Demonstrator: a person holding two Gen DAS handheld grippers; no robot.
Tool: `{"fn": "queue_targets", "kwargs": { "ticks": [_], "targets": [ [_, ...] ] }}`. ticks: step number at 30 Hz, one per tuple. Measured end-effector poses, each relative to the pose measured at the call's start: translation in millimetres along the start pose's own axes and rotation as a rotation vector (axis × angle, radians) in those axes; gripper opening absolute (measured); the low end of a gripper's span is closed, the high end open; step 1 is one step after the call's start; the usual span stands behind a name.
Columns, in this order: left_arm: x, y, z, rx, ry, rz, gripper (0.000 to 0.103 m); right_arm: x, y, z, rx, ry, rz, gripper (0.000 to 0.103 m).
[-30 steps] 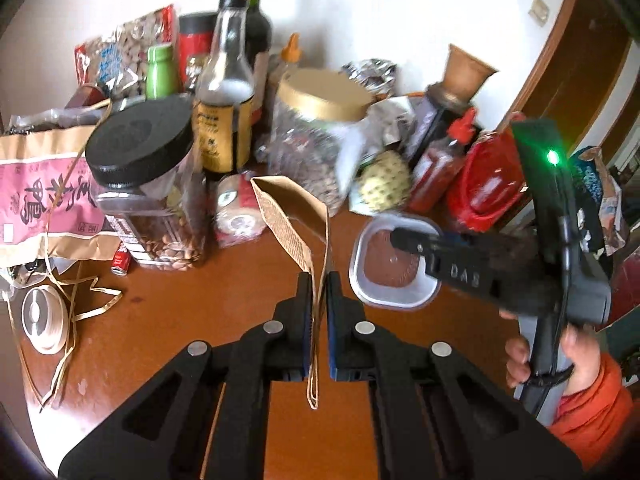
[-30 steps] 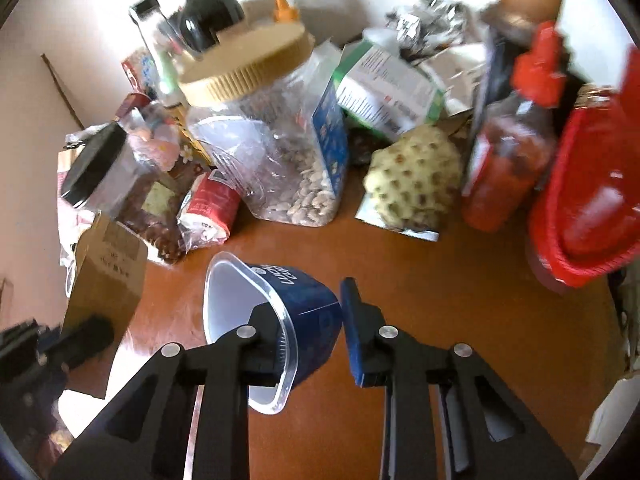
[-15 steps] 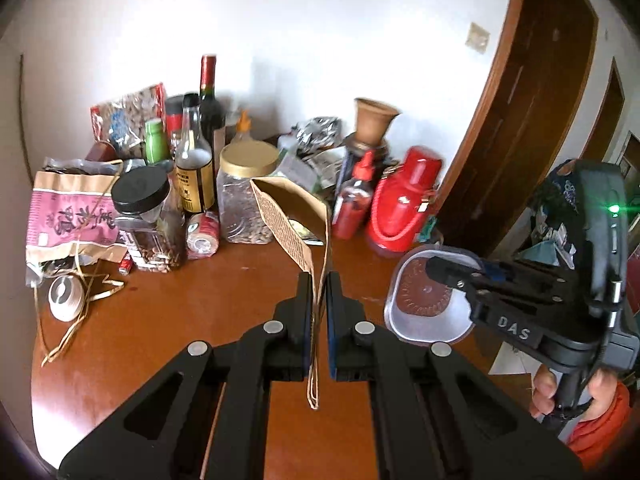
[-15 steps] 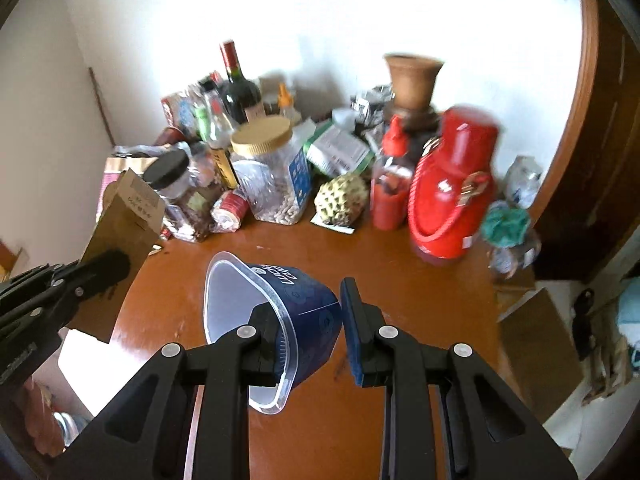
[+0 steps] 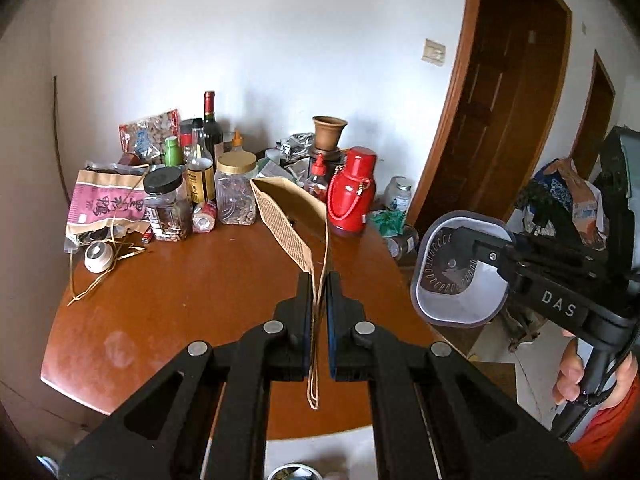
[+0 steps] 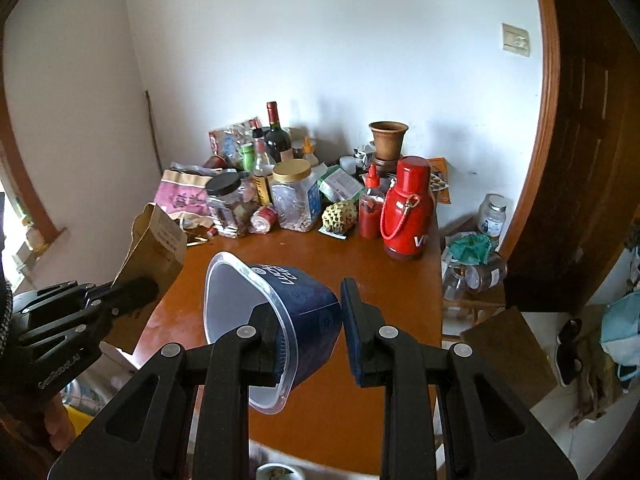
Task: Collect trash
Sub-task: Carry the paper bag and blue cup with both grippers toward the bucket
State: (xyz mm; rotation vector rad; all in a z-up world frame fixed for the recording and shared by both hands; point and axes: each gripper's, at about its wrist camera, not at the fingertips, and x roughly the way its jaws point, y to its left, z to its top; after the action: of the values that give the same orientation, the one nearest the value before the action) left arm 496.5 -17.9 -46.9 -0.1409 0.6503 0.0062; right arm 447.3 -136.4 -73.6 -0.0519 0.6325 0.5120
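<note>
My left gripper (image 5: pixel 319 304) is shut on a flat brown paper bag (image 5: pixel 288 216) and holds it above the near part of the round wooden table (image 5: pixel 192 304). The bag also shows at the left of the right wrist view (image 6: pixel 156 252). My right gripper (image 6: pixel 308 320) is shut on the wall of an empty blue plastic cup with a clear rim (image 6: pixel 280 312), held on its side above the table. In the left wrist view the cup (image 5: pixel 456 276) is at the right, mouth toward the camera, off the table's right edge.
The table's far side is crowded: a red thermos (image 5: pixel 352 196), jars (image 5: pixel 236 188), bottles (image 5: pixel 212 128), a pink packet (image 5: pixel 108 204), a custard apple (image 6: pixel 340 216). A brown door (image 5: pixel 500 92) stands at the right. A small container (image 6: pixel 276 472) sits below the near table edge.
Both grippers have pulled back and up from the cluttered far side, each keeping its item. The whole table and the room now show.
</note>
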Motion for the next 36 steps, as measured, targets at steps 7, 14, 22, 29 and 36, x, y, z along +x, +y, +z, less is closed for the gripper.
{"fn": "queue_targets", "kwargs": {
  "ticks": [7,14,22,29,36],
  "targets": [
    [-51.0,-1.6,-20.1,0.018,-0.056,-0.038,0.005,-43.5,21.6,-22.7,0.015,-0.042,-0.053,0.022],
    [-102.3,18.8,-48.9,0.032,-0.088,-0.094,0.005,-75.9,60.9,-50.2,0.033,-0.060,-0.116,0.022],
    [-159.2,55.4,-102.4,0.063,-0.054,-0.135,0.005,-113.9,117.6,-96.6,0.085,-0.062,-0.160,0.022],
    [-200.8,81.6,-155.1,0.076,-0.003,-0.150,0.005,-136.7,156.4,-136.6,0.121,-0.047,-0.182,0.022],
    [-209.0,98.5,-192.5,0.059,0.090,-0.155,0.005,-136.2,174.5,-167.9,0.146,0.040,-0.186,0.022]
  ]
}}
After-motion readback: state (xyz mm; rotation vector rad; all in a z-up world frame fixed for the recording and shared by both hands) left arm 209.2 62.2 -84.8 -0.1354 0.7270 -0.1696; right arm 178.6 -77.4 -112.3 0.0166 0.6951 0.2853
